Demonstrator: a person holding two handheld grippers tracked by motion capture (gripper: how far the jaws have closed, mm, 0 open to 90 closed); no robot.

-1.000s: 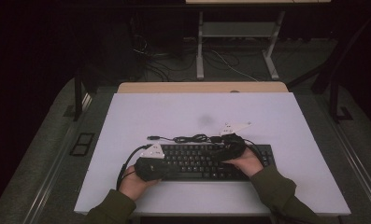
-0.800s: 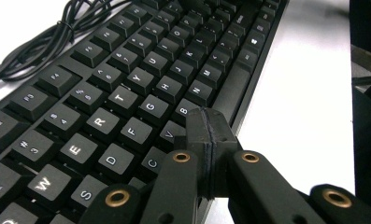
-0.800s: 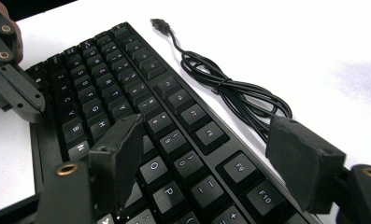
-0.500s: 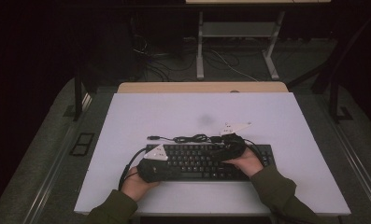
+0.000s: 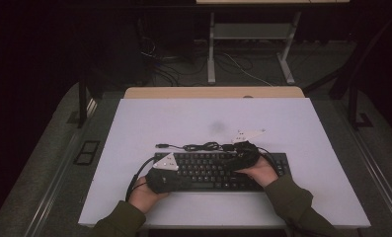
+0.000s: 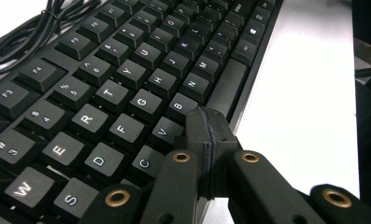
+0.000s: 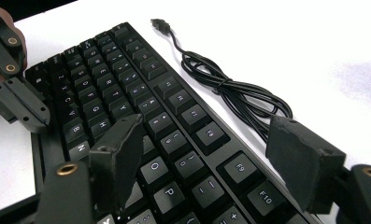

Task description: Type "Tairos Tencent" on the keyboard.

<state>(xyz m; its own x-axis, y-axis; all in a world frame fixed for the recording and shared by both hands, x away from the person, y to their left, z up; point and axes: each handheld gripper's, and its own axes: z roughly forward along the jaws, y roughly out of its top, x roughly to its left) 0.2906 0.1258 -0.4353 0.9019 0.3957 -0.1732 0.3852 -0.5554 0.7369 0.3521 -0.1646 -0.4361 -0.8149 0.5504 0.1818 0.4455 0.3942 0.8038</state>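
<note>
Keyboard (image 5: 218, 170), black, lies near the front edge of the white table (image 5: 292, 123), its bundled cable (image 7: 234, 93) coiled just behind it. Left gripper (image 6: 206, 126) is clenched with nothing between its tips, poised over the space bar near B and V. Right gripper (image 7: 206, 154) hangs spread wide over the keys around P and O, grasping nothing.

Black keyboard (image 5: 218, 170) with white lettering on a white table (image 5: 183, 118).

keyboard (image 5: 218, 170) on table (image 5: 302, 128), cable (image 5: 198, 146) behind
</note>
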